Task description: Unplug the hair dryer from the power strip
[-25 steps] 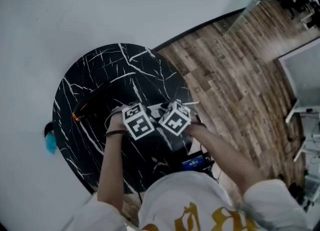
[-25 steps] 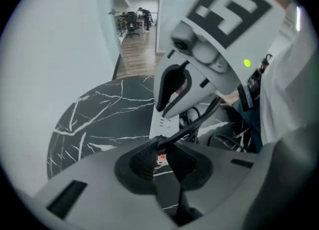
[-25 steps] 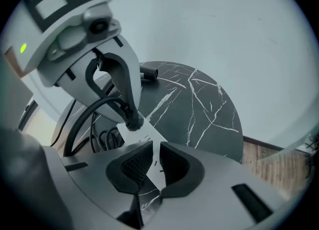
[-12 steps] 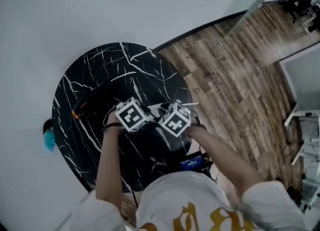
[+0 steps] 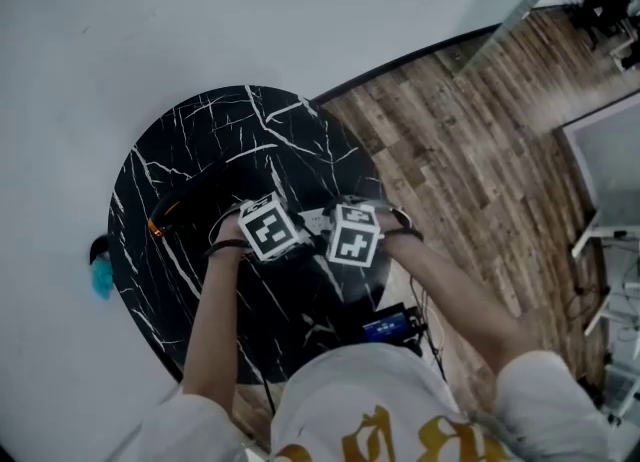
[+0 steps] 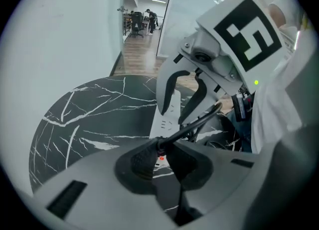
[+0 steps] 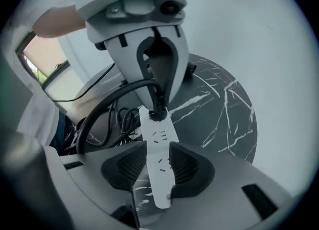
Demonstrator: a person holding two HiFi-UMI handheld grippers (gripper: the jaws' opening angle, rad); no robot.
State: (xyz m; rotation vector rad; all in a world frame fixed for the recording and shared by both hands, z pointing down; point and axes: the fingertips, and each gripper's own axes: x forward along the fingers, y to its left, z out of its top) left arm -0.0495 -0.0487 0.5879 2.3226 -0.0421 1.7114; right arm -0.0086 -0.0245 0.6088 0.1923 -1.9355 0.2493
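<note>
You are holding two tools, one left tool (image 6: 159, 159) and one right tool (image 7: 158, 167). One white power strip (image 7: 155, 137) is lying on one round bench (image 5: 200, 140), and one black plug (image 7: 158, 112) is sitting in it.

Round table (image 5: 165, 185): beside the wall (image 5: 200, 20), with floor (image 5: 470, 150) on its other side. Power strip (image 7: 157, 142): flat on the table, towards the person's side. Plug (image 7: 158, 112): seated in the strip's end socket. Cord (image 7: 102, 108): arches up from the plug towards the person. Looped cables (image 7: 121, 121): just beside the strip, under that arch.
</note>
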